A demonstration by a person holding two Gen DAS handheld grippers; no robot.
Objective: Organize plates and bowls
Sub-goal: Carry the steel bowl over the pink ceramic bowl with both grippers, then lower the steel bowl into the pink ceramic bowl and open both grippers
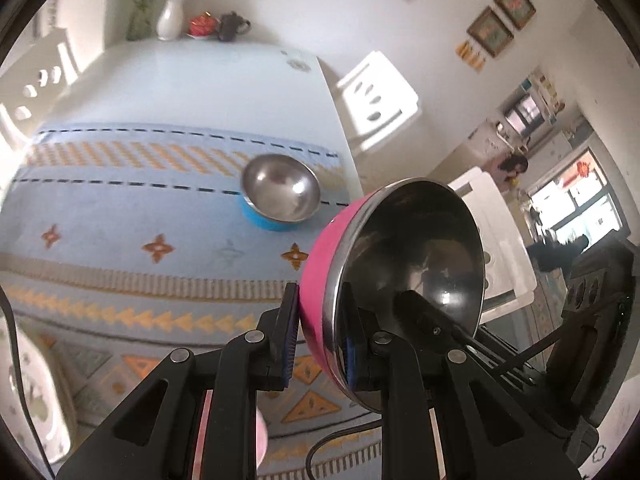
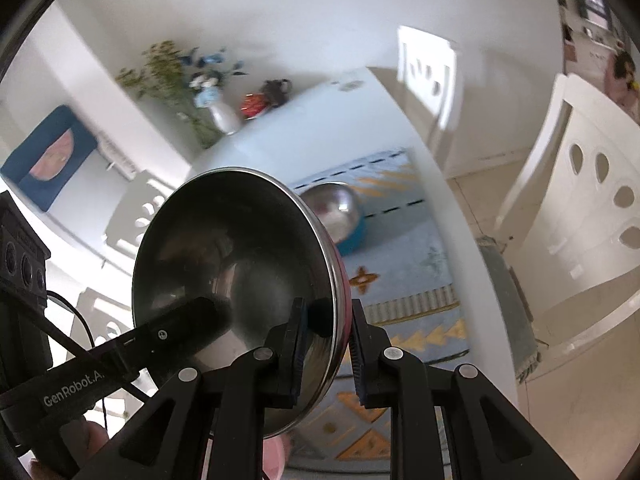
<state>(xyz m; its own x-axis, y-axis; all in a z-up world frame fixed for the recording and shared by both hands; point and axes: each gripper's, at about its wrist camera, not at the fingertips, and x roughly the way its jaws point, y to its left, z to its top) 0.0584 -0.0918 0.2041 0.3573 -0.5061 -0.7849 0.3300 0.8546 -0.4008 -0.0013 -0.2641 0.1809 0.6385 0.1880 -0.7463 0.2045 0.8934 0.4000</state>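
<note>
Both my left gripper (image 1: 320,336) and right gripper (image 2: 326,344) pinch opposite rims of the pink bowl (image 1: 320,256), held tilted above the patterned mat (image 1: 120,216), with the blue bowl (image 1: 280,192) ahead near the mat's far edge, toward the right side.

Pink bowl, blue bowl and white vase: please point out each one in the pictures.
pink bowl (image 1: 316,276), left wrist view, on its pink outer wall.
blue bowl (image 1: 280,192), left wrist view, on its shiny steel inside.
white vase (image 1: 170,20), left wrist view, on the middle of its body.
</note>
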